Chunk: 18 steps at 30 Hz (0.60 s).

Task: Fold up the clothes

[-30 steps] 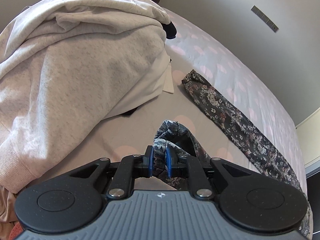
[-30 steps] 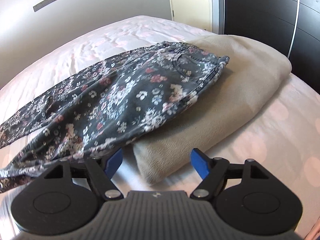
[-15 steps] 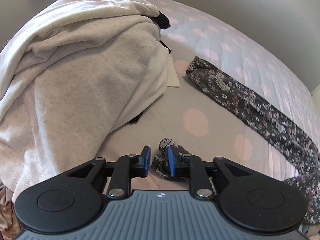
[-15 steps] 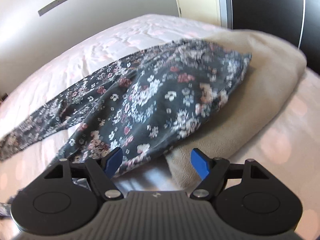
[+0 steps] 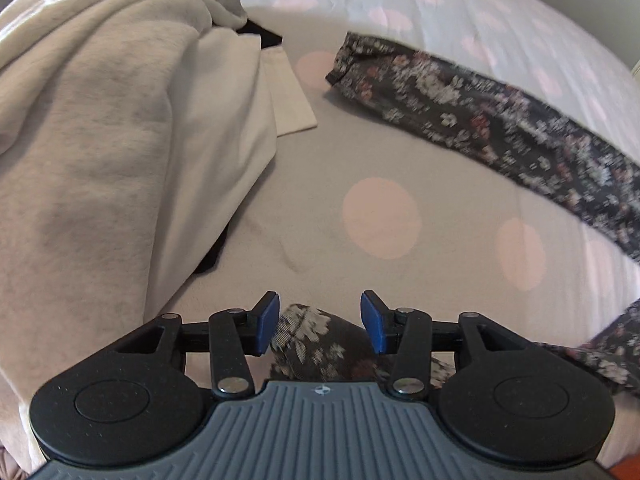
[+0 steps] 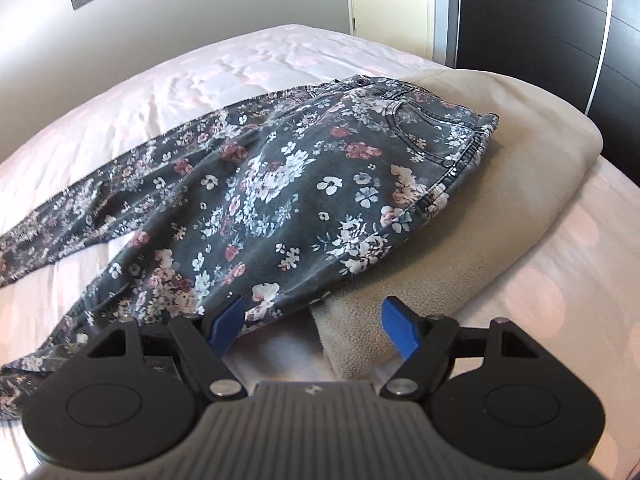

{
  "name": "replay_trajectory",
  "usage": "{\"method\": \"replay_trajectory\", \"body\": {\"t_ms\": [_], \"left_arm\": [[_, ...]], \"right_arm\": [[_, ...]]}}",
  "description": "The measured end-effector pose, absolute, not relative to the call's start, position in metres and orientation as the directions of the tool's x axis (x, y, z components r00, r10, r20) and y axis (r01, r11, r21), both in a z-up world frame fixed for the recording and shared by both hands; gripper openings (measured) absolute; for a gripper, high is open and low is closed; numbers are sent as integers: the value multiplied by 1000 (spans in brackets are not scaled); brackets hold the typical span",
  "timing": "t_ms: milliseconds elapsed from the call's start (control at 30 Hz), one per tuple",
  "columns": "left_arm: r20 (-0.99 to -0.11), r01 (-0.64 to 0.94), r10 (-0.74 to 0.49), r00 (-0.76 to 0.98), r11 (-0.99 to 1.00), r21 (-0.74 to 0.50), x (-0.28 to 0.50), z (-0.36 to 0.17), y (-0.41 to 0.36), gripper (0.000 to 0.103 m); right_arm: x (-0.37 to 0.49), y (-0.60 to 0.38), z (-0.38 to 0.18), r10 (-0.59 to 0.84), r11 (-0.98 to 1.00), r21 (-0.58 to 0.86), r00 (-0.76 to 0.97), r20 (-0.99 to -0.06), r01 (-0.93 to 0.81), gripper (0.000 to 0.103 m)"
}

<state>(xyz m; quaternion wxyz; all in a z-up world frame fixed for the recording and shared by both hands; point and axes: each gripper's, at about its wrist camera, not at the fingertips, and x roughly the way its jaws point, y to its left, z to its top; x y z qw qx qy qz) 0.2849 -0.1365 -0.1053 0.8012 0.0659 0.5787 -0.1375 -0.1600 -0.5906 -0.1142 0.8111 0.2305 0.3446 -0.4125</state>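
Note:
Dark floral jeans (image 6: 288,196) lie across the bed, waistband resting on a folded beige blanket (image 6: 500,184). In the left wrist view one leg (image 5: 500,132) stretches diagonally at upper right, and the other leg's hem (image 5: 316,344) lies loose between and below my left gripper's (image 5: 320,322) open blue fingers (image 5: 266,320). My right gripper (image 6: 314,324) stands open low beside the jeans' hip edge; its left finger (image 6: 226,322) sits against the fabric, the right finger over the blanket's edge. Nothing is clamped.
A heap of cream and grey sweatshirts (image 5: 112,140) fills the left of the left wrist view. The bed cover (image 5: 380,216) is grey-pink with pale dots. A dark wardrobe (image 6: 540,28) and a pale door (image 6: 392,4) stand behind the bed.
My left gripper has opened and let go of the jeans leg hem, which dropped onto the bed. The right gripper stayed open and shifted slightly closer to the jeans.

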Motion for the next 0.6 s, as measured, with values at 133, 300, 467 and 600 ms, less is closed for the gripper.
{"method": "replay_trajectory", "body": {"t_ms": [133,300,467,600], "left_arm": [[-968,346,-120,221,938,-37,283,-114,-135,27],[-987,422,-93,134,906,-28,275,-120,-132,22],[-999,522,-37,35,853,-14,245,-126,-130,22],[-999,574,27,-18,818,12,229,-138,-136,23]], "right_arm": [[-154,-591,-116,-513,564,63,409,-754,824,78],[-153,-592,-117,-508,569,66,414,-755,820,78],[-156,-592,-116,-500,568,90,430,-752,818,78],[-160,-591,-115,-501,566,109,446,-742,817,78]]}}
